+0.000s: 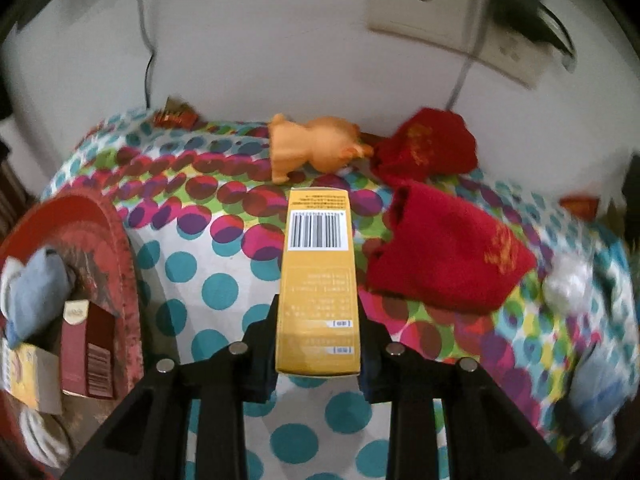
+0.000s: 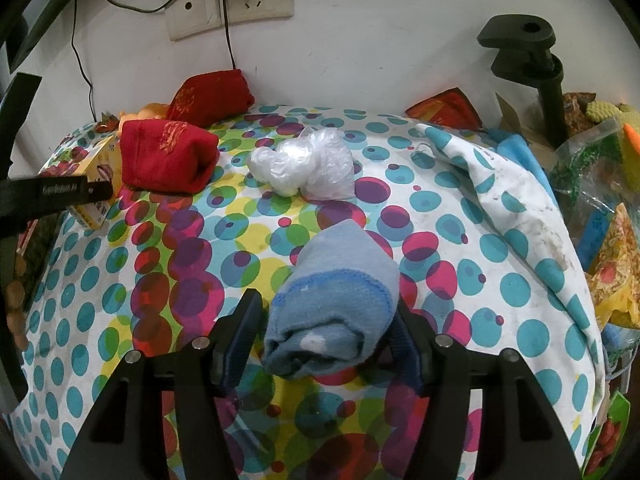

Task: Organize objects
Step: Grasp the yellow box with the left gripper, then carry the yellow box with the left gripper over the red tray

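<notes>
My left gripper [image 1: 318, 320] is shut on a long yellow box [image 1: 318, 280] with a barcode and holds it above the dotted tablecloth [image 1: 208, 276]. The box also shows at the left of the right wrist view [image 2: 98, 184]. My right gripper [image 2: 326, 320] stands around a rolled blue sock [image 2: 336, 312], its jaws close to both sides; the sock sags between them. Two red socks [image 1: 448, 252] [image 1: 428, 146] and an orange toy pig [image 1: 312, 146] lie at the back. A red tray [image 1: 100, 248] at the left holds a blue sock [image 1: 32, 292] and small boxes [image 1: 86, 352].
A crumpled clear plastic bag [image 2: 304, 166] lies mid-table. A fold of the cloth [image 2: 508, 200] rises at the right, with snack packets [image 2: 616, 264] beyond it. A black clamp stand [image 2: 536, 60] and wall sockets [image 2: 228, 8] with cables stand at the back.
</notes>
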The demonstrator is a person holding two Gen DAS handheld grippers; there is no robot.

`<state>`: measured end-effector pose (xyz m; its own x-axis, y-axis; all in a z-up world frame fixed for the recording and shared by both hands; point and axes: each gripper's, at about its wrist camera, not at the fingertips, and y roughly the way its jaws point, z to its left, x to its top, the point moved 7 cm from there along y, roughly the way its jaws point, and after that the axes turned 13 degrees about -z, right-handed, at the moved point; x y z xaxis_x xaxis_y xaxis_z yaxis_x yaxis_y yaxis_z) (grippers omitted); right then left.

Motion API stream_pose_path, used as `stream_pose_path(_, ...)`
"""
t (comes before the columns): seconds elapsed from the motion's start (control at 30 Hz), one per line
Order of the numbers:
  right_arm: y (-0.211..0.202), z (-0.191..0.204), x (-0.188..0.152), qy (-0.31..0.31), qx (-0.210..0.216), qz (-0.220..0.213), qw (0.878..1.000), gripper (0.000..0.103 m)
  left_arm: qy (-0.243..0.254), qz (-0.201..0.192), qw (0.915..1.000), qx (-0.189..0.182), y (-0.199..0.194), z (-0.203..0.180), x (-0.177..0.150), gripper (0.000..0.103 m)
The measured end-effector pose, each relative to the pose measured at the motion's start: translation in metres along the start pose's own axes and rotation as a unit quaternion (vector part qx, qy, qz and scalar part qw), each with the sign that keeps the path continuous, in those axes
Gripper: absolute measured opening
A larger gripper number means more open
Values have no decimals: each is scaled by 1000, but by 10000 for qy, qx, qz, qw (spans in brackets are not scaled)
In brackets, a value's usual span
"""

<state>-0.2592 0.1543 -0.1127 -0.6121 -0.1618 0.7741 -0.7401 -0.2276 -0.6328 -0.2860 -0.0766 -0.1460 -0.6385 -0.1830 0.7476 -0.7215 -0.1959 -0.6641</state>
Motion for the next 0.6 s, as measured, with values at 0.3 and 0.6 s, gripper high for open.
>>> stream_pose_path(0.3,1,0,0,-12,-9,1,10000,60,63,-40,9989,-463,-12,-5,-18,30)
stream_pose_path(0.6,1,-1,0,-16,-12,1,10000,60,366,-174,9975,-578,-25,-8,-27,30)
